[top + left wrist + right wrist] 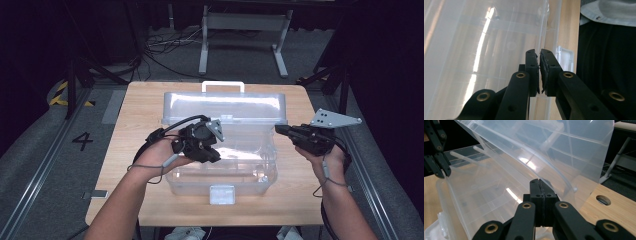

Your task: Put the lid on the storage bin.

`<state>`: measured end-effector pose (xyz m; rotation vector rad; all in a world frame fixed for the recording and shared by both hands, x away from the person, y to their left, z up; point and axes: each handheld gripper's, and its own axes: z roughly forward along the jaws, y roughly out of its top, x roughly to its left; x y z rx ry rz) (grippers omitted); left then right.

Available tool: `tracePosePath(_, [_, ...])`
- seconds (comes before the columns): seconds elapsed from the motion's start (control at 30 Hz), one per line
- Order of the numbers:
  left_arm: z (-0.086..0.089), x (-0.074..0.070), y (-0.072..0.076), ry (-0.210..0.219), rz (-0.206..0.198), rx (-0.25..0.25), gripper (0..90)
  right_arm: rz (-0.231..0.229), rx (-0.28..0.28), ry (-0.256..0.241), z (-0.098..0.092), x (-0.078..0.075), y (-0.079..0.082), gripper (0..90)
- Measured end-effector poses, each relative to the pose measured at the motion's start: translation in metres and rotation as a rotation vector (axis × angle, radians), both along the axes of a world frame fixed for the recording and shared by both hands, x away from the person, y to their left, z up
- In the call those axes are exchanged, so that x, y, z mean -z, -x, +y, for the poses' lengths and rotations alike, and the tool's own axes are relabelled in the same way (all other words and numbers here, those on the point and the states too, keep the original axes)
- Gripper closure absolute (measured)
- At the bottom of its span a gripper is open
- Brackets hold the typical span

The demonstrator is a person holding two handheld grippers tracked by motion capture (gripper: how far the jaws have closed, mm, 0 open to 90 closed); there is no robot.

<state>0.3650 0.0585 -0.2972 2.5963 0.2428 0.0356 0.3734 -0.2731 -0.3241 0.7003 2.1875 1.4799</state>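
A clear plastic storage box (250,182) stands mid-table with its lid (225,107) raised and leaning over it. My left gripper (214,156) is at the box's left part. In the left gripper view its jaws (539,53) are pinched on the thin edge of the box's wall (546,30), with only a slit between the pads. The same gripper (442,173) touches the box's rim in the right gripper view. My right gripper (278,129) points left at the lid's lower right corner. Its jaws (540,181) are pressed together with nothing between them, just in front of the lid (544,147).
The box has a white handle (223,86) on the lid and a front latch (222,194). It sits on a wooden table (135,125) with a round hole (603,200) near the right edge. Cables and a metal stand (245,30) lie on the floor behind.
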Motion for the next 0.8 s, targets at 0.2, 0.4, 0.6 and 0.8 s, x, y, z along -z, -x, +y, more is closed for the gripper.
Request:
tracePosePath(0.2, [0.012, -0.002, -0.001, 0.038, -0.001, -0.034, 83.5, 0.003, -0.001, -0.004, -0.002, 0.0, 0.002, 90.0])
tracePosePath(0.4, [0.03, -0.006, 0.003, 0.106, 0.0, -0.063, 82.7, 0.007, -0.001, -0.001, -0.003, 0.001, 0.003, 90.0])
tracePosePath(0.6, [0.057, -0.005, 0.005, 0.178, 0.016, -0.12, 81.6, 0.011, -0.001, 0.001, -0.004, 0.001, 0.004, 90.0])
tracePosePath(0.8, [0.069, -0.007, 0.009, 0.21, 0.012, -0.143, 80.6, 0.011, 0.001, 0.007, -0.005, 0.001, 0.007, 90.0])
